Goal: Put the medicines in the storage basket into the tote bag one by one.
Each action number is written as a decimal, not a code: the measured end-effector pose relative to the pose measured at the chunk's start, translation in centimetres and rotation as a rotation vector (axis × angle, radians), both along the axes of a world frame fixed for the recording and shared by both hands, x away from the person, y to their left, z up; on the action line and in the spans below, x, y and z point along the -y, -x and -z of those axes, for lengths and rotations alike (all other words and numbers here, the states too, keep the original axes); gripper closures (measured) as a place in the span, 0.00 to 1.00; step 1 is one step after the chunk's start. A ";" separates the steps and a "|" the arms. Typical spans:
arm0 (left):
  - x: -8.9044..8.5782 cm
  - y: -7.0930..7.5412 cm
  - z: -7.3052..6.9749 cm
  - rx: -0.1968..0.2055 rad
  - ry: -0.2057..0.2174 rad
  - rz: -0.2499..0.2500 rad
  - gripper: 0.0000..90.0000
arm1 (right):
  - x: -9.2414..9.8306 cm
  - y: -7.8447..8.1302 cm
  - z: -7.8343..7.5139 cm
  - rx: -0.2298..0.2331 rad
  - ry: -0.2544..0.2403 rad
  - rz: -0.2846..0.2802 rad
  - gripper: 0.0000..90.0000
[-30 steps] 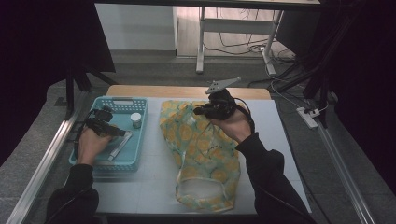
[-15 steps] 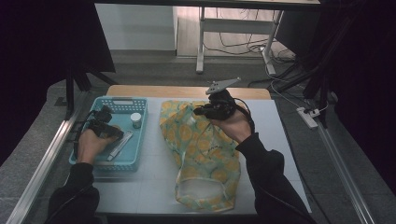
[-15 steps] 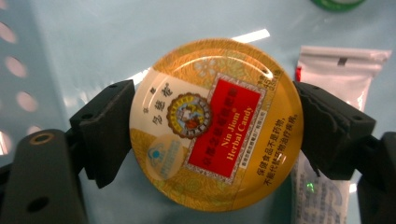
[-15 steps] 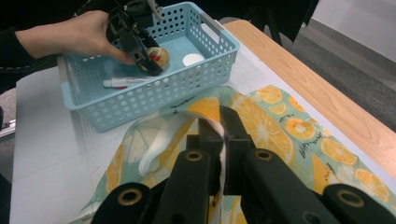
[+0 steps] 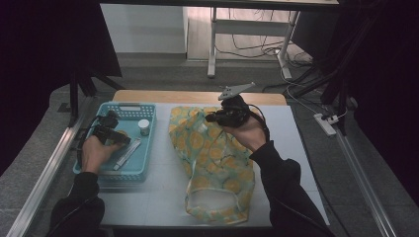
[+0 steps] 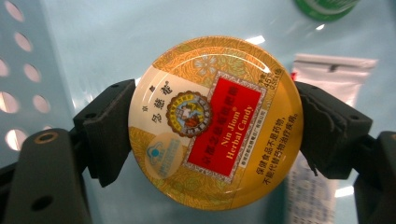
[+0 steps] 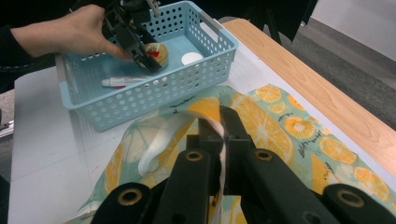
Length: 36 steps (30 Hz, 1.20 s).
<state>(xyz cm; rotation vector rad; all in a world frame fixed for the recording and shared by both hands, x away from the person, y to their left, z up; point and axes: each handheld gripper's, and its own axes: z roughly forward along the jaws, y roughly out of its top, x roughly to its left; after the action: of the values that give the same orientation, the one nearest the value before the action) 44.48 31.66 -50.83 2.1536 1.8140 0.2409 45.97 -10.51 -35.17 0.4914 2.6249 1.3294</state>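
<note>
The left hand-held gripper has just been closing its jaws, and they now press on either side of a round, flat, gold-and-red candy tin with a glossy lid. The tin lies just above the floor of the pale blue perforated plastic basket at the left of the bench. In the left gripper view both black pads meet the tin's rim squarely, so the grip looks secure enough to lift; that is a judgement, since the far side of the rim is hidden.

The right hand-held gripper is shut on a white cloth strap of the yellow fabric bag printed with orange slices, which lies spread across the middle of the bench with its open mouth towards the person. With the tin gripped and the bag held by its strap, the tin is probably meant to go out of the basket and into the bag.

Room is tight inside the basket: a white tube with red print lies just beside the tin, and a small white-capped jar stands near the far wall. The basket's wall stands between the tin and the bag, so the tin must rise above the rim before crossing. Beyond it, the bench between basket and bag is bare, and the bag's near edge lies close to the bench front.
</note>
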 end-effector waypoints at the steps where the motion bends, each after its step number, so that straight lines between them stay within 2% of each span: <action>1: 0.0 0.1 -0.3 0.009 0.004 0.004 0.23 | 0.0 0.0 0.0 -0.001 0.001 0.001 1.00; 7: 0.4 0.8 -2.1 0.067 0.053 0.046 0.23 | -0.1 -0.1 0.1 0.001 0.001 0.000 1.00; 12: 1.1 1.8 -3.3 0.100 0.068 0.116 0.23 | -0.2 -0.1 0.0 0.002 0.003 0.001 1.00; 17: 1.6 3.0 -4.5 0.128 0.097 0.165 0.23 | -0.3 -0.2 0.0 0.002 0.003 0.000 1.00; 24: 2.6 4.9 -6.0 0.169 0.113 0.233 0.23 | -0.4 -0.2 0.1 -0.001 0.005 0.001 1.00; 32: 4.0 6.9 -7.0 0.185 0.141 0.300 0.23 | -0.7 -0.2 0.3 -0.005 0.005 -0.004 1.00; 36: 4.6 7.8 -7.2 0.190 0.168 0.325 0.23 | -0.8 -0.1 0.3 -0.006 0.007 -0.007 1.00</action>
<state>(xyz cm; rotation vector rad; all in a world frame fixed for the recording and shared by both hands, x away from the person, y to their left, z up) 36.68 27.09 -43.59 2.1820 1.3111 0.2000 46.11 -9.70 -35.51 0.4862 2.6375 1.3217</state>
